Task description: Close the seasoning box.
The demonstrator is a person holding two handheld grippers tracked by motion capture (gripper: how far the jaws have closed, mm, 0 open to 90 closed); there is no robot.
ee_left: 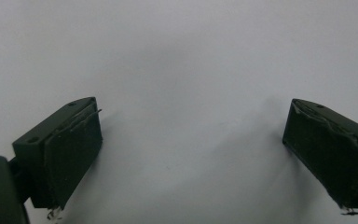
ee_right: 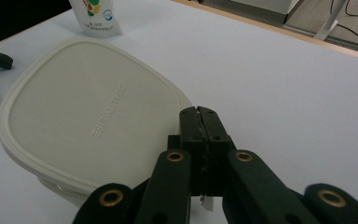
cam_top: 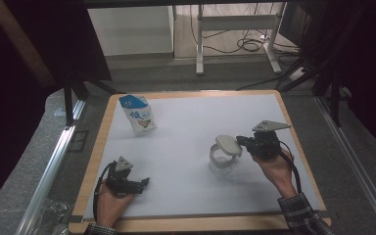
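A clear plastic container (cam_top: 221,166) stands right of the mat's middle. Its cream lid (cam_top: 227,145), embossed with lettering (ee_right: 88,121), hangs tilted over the container's top. My right gripper (cam_top: 241,142) comes in from the right, and its jaws are pressed together on the lid's near rim (ee_right: 199,112). A blue and white carton (cam_top: 139,115) stands tilted at the far left and also appears at the top of the right gripper view (ee_right: 95,16). My left gripper (cam_top: 144,182) rests low at the front left, open, with bare white mat between its pads (ee_left: 191,149).
The white mat (cam_top: 191,117) lies on a wooden-edged board (cam_top: 95,156). Metal rails run along both sides. Beyond the far edge stand a desk frame (cam_top: 235,29) and loose cables on the floor.
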